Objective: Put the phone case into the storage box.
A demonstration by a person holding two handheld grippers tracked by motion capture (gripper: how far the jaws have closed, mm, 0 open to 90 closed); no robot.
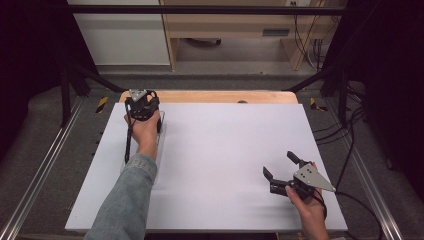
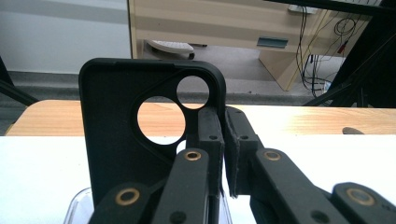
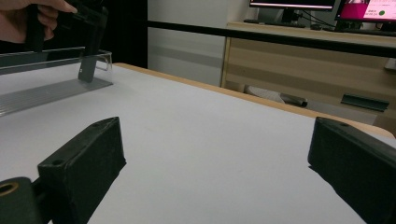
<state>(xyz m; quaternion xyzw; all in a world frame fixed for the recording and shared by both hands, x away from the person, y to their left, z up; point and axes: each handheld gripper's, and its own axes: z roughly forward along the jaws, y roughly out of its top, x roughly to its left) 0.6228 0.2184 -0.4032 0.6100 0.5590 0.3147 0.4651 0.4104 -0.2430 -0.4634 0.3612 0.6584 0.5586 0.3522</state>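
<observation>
The left gripper [image 2: 223, 140] pinches the edge of a matte black phone case [image 2: 121, 140] with round cutouts, upright in a clear tray [image 1: 161, 131]; the right gripper [image 1: 281, 166] gapes wide over smooth white board [image 1: 225, 160]

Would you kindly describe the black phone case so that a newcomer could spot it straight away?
Start at the white table top and go to its far left corner, where a clear plastic tray lies. The left gripper holds the phone case upright over it: a thin black shell with two round camera holes.
</observation>
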